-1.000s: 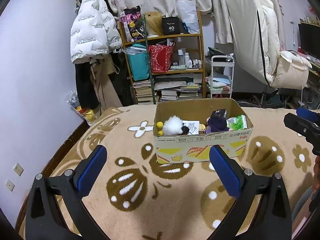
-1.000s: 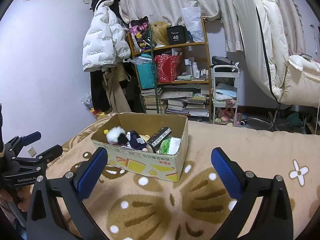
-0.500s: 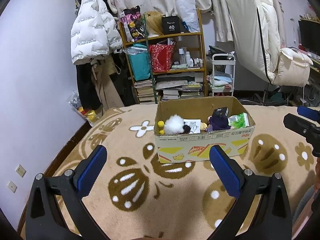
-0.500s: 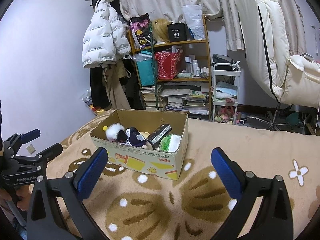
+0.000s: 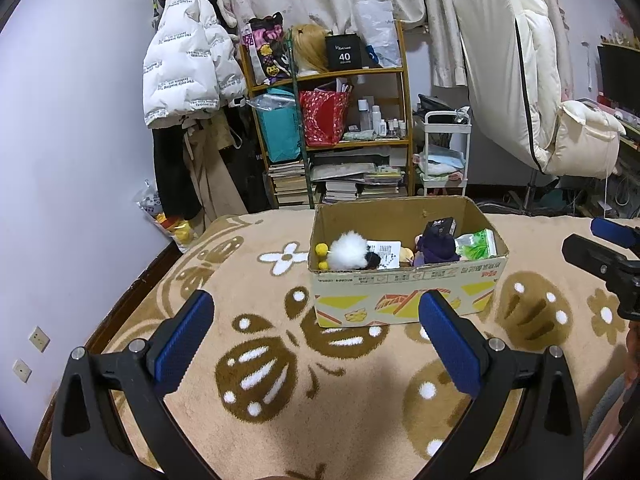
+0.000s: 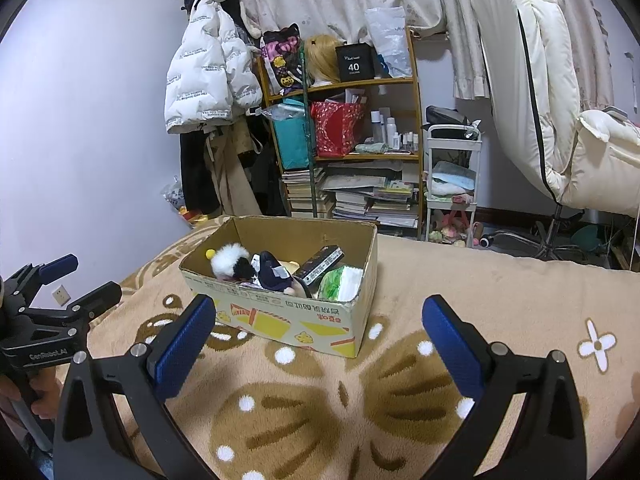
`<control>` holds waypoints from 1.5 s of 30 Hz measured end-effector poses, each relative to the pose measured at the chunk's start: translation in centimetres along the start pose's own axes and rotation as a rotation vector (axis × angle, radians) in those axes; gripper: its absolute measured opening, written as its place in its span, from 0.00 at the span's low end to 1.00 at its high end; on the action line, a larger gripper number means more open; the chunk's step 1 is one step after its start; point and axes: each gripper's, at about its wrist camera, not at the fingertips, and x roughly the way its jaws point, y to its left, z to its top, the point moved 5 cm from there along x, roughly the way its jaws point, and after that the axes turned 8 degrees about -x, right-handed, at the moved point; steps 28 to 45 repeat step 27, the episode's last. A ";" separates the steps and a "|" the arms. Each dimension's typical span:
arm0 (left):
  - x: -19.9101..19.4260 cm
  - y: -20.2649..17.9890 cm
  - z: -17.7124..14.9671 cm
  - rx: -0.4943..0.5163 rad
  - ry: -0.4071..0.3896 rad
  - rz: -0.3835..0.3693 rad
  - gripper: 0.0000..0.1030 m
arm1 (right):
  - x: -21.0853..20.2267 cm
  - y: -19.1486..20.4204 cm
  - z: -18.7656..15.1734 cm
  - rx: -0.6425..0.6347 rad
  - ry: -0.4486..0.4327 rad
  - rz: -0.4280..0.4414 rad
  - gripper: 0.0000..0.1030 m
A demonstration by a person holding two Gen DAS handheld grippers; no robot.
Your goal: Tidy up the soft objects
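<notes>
Patterned blanket (image 5: 280, 392) covers the bed. Open cardboard box (image 5: 404, 296) stands on it, far of both grippers, holding a white plush toy (image 5: 348, 250) at left and a dark plush toy (image 5: 438, 248) right of it. Left hand-held gripper (image 5: 316, 340) wide, empty. Right hand-held gripper (image 6: 318, 340) wide, empty.

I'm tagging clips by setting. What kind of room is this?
Probably a lived-in bedroom: a beige patterned plush blanket covers what looks like a bed, a white puffer jacket hangs on the wall, and a wooden shelf holds books and toiletries.
</notes>
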 end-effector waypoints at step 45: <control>-0.3 0.1 -0.1 -0.017 -0.007 -0.003 0.98 | 0.1 -0.3 -0.2 -0.002 0.011 0.002 1.00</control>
